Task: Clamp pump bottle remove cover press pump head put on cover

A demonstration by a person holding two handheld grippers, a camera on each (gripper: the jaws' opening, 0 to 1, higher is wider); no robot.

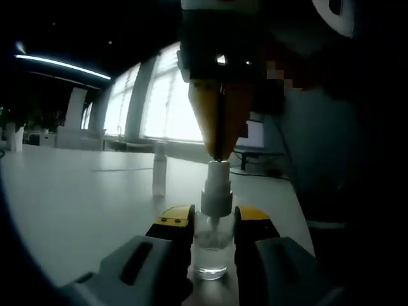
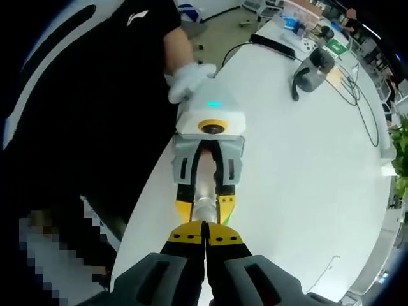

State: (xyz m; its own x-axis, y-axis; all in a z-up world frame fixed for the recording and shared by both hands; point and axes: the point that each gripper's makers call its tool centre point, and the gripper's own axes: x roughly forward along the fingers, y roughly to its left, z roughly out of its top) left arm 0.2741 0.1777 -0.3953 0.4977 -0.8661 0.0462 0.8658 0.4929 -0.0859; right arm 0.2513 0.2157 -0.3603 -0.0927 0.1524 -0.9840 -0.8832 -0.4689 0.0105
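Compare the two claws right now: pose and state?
The left claw clamps the clear pump bottle by its sides, jaws apart around the body. The right claw comes down from above, jaws shut, tips on the pump head. Both have yellow jaw tips and touch the same bottle.

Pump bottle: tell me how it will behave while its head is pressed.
The pump bottle looks tall, narrow and clear, so likely light and tippy. Clamped by the left hand-held gripper, it should hold steady. The shut right hand-held gripper presses centrally; slipping seems unlikely.
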